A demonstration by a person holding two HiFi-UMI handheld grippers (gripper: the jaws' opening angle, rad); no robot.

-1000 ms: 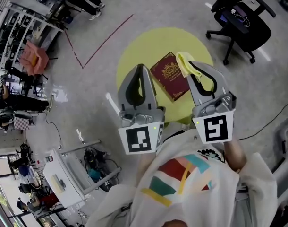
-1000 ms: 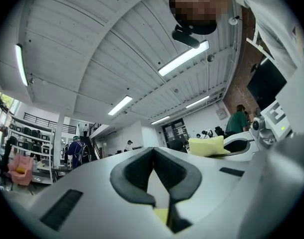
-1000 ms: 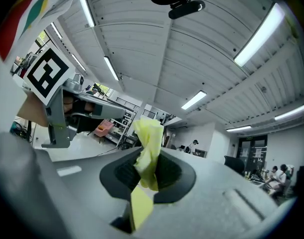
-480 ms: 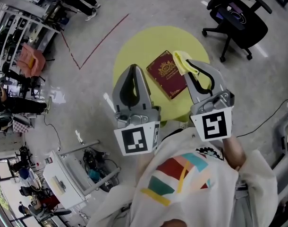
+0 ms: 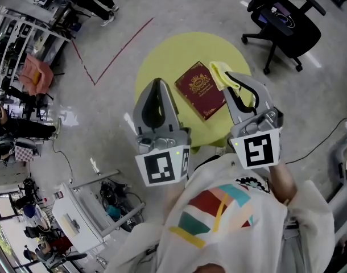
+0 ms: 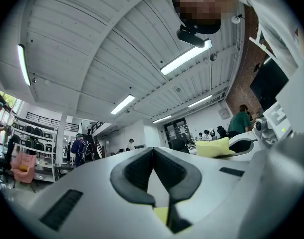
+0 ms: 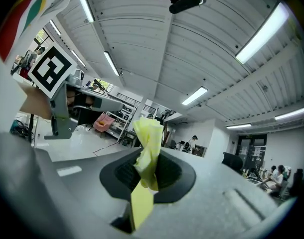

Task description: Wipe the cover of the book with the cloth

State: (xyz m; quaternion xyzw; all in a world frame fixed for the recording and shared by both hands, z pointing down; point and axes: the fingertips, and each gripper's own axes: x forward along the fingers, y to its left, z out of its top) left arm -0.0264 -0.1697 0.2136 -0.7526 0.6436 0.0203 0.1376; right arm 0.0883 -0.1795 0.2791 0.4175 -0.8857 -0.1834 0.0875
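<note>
The book (image 5: 201,90) has a smooth maroon cover with a faint sheen and gilt stamping. Under the book, the yellow tabletop (image 5: 162,61) is matt. Touching the book's corner, the cloth (image 5: 219,73) looks soft and matt. The left claw (image 6: 153,151) and right claw (image 7: 148,156) are matt grey plastic with dark ribbed pads (image 6: 134,176).

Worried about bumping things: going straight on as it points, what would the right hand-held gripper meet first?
Probably nothing close: past the right hand-held gripper and the cloth it pinches, its view shows only open room. The book seems below that line.
</note>
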